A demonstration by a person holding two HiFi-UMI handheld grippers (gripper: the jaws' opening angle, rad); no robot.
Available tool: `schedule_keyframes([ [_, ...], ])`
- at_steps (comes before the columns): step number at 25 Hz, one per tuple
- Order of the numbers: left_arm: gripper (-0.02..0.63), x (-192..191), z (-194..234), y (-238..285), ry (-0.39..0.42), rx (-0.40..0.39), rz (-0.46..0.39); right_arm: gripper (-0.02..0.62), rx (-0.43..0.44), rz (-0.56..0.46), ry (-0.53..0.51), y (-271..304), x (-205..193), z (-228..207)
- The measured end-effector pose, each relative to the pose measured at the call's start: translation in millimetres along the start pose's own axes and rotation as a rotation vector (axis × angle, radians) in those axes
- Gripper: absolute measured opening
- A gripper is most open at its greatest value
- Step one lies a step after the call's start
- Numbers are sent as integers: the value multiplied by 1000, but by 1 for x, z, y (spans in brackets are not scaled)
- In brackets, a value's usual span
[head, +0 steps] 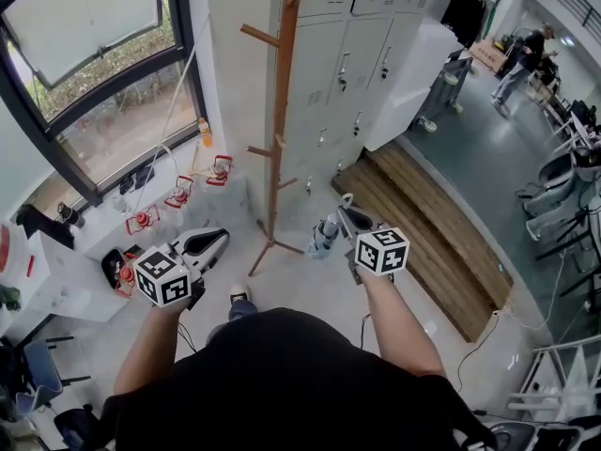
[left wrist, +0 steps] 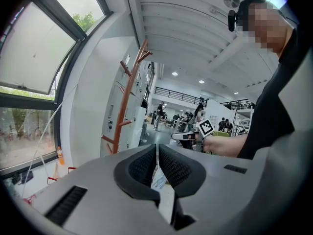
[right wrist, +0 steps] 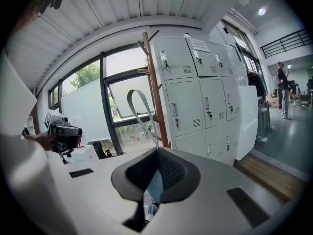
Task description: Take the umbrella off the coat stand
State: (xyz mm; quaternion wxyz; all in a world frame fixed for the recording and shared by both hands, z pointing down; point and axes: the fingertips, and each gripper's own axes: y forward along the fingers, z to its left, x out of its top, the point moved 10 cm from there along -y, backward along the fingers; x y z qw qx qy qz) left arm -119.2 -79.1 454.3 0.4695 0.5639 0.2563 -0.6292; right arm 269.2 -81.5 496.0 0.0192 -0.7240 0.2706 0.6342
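Observation:
The wooden coat stand [head: 279, 111] rises by the window and the lockers; it also shows as the coat stand [left wrist: 124, 102] and the coat stand [right wrist: 154, 87]. My right gripper [head: 346, 210] is just right of its pole, shut on the grey strap [right wrist: 137, 101] of a small pale-blue folded umbrella [head: 324, 236]. The umbrella hangs under the jaws, apart from the stand, and its strap loop sits on no peg. In its own view the right gripper [right wrist: 157, 153] has the umbrella [right wrist: 152, 190] below it. My left gripper [head: 219, 240], shut and holding nothing, is lower left of the stand's feet; the left gripper [left wrist: 157, 148] faces the stand.
Grey lockers [head: 376, 54] stand behind the stand, and a large window [head: 103, 83] is at the left. Several red-and-white items [head: 178, 195] lie on the floor under it. A wooden platform [head: 432, 233] runs to the right. People [head: 526, 59] and chairs are far right.

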Motion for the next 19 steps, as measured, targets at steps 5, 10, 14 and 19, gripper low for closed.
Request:
schedule_keyframes([
  [5,25,0,-3,-7,1,10,-8,14,11,-4,3,-1,3,5],
  [10,25,-2,-4,-14,-2,23,-14,14,19,-10,4,2,4,9],
  [14,25,-2,-2,-17,-6,36,-21,14,25,-8,10,5,4,8],
  [19,25,-3,3,-17,-11,43,-23,14,24,-9,13,11,3,6],
])
